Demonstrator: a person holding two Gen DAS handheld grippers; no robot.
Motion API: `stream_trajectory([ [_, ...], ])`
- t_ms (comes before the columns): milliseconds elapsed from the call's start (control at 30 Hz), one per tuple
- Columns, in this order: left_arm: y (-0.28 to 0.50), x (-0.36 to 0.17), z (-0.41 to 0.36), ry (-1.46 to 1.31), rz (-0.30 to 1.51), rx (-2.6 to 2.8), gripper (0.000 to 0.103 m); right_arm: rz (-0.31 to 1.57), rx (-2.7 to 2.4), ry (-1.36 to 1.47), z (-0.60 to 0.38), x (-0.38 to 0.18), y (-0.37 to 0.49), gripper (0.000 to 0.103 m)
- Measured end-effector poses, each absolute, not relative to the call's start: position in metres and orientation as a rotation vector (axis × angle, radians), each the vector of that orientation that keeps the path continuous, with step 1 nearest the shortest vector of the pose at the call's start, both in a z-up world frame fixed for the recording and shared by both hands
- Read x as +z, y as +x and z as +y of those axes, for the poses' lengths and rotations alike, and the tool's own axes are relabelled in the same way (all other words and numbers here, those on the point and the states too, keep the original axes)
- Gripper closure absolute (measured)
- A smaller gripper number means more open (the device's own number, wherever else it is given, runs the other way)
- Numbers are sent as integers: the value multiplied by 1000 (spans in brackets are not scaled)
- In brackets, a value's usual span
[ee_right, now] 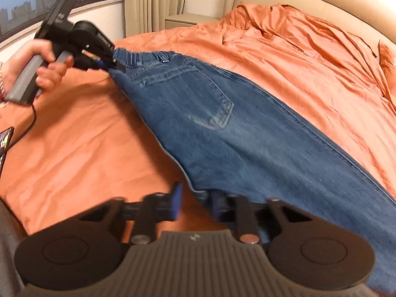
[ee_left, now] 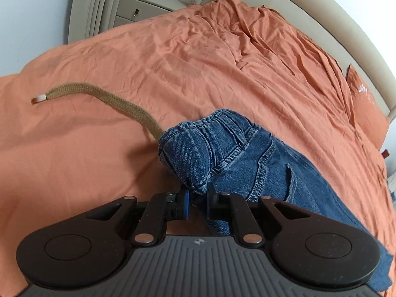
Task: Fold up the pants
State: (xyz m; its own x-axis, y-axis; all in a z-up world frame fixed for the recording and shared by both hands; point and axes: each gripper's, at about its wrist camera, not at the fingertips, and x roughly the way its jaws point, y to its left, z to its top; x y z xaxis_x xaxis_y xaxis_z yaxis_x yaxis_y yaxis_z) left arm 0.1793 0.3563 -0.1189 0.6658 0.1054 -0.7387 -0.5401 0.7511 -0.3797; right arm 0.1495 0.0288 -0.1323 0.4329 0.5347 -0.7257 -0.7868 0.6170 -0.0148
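Blue denim pants (ee_right: 222,128) lie stretched across the orange bed sheet (ee_right: 86,148), back pocket up. My left gripper (ee_left: 198,199) is shut on a bunched corner of the waistband (ee_left: 195,153) and holds it off the sheet. A tan drawstring (ee_left: 104,94) trails left from that corner. In the right wrist view a hand holds that left gripper (ee_right: 112,65) at the pants' far end. My right gripper (ee_right: 196,201) is blurred. Its jaws stand slightly apart around the near edge of the pants (ee_right: 201,194), and the left pad (ee_right: 177,203) is clear of the cloth.
The sheet is rumpled near the padded headboard (ee_left: 309,5), beside an orange pillow (ee_left: 366,106). A nightstand (ee_left: 143,7) and curtains (ee_right: 148,2) stand past the bed. A phone (ee_right: 5,141) and a black cable (ee_right: 27,126) lie at the left edge.
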Motion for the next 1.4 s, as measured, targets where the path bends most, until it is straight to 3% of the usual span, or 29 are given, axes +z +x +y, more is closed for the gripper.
stream_trajectory([
  [100,180,-131,351,-577,799,406,89,777,843,-377,21,-150,139,101],
  [367,190,-154,334,-405,873,445,87,848,795,-348,32,-196,143,102],
  [533,187,-132,327,-342,878,459,63,906,781,-313,28,-183,146,98],
  [567,184,-124,325,-322,866,465,54,919,780,-298,23,-181,146,97],
  [633,179,-107,316,-259,825,491,47,922,751,-270,13,-172,148,81],
  [700,174,-91,304,-205,784,485,44,911,716,-202,-6,-159,153,77],
  [1000,203,-56,227,-145,790,291,46,883,388,116,-166,-104,201,76],
  [1200,238,-68,172,-115,833,209,54,863,161,240,-297,-88,225,75],
  [1400,280,-90,132,-51,874,162,55,830,3,345,-405,-97,249,75],
])
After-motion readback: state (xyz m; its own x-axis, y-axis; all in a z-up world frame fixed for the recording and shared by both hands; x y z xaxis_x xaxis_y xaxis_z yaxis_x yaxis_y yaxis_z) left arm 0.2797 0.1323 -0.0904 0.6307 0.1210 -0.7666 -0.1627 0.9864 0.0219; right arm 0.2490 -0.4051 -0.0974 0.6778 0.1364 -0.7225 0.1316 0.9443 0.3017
